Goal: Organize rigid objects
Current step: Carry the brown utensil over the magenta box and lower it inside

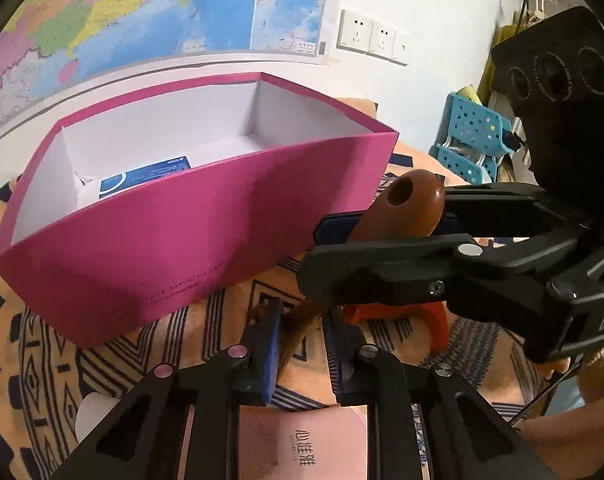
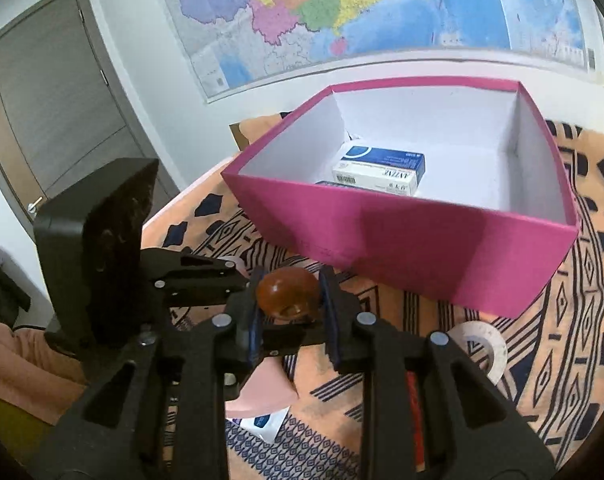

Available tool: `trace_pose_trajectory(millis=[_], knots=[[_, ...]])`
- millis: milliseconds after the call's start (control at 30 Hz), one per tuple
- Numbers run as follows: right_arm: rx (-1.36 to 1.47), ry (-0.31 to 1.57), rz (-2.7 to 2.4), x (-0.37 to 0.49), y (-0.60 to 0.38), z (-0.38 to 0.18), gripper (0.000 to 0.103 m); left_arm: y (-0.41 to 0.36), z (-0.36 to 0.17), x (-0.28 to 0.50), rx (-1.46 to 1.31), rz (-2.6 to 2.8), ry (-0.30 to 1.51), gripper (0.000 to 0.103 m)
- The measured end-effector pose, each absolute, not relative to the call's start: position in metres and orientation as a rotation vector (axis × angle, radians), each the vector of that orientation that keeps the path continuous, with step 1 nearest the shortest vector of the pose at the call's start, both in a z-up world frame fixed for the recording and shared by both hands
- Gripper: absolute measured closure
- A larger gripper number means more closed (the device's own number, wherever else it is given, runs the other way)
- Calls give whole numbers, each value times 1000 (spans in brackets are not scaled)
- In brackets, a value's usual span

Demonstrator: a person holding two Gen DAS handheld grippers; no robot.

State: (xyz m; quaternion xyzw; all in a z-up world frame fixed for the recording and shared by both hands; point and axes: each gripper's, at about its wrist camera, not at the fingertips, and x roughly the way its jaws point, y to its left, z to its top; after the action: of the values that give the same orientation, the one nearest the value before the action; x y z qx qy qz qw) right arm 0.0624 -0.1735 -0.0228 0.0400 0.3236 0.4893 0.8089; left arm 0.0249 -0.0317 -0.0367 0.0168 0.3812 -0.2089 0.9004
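Brown wood filled both my tools: a wooden handle [image 1: 406,210] with a hole near its rounded end. My right gripper [image 2: 288,308] was clamped on that rounded end, its blue pads [image 2: 327,300] pressing either side. My left gripper [image 1: 300,322] was closed on the thinner, darker lower part of the same piece, which ran between its fingers [image 1: 268,340]. What the lower end was I could not tell; the right tool's black arm hid the middle, and something orange [image 1: 398,314] showed beneath it. The long axis ran up from my left gripper, tilted right, the rounded end uppermost and nearest the pink box [image 1: 174,248]. It hung above the patterned cloth [image 1: 62,360], just beside the box's front wall, not inside. Blue-and-white cartons [image 2: 386,168] lay on the box floor.
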Motion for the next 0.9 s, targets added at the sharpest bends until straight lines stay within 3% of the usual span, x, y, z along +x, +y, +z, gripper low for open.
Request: trace_pose_trajectory(millis=[567,900], knots=[[120,459,1030,87,-203,84,80,-46,69,55,12,-465,592,84],[160,539,985,149,-194,80,80,-44,62,119,9,-381,654,84]])
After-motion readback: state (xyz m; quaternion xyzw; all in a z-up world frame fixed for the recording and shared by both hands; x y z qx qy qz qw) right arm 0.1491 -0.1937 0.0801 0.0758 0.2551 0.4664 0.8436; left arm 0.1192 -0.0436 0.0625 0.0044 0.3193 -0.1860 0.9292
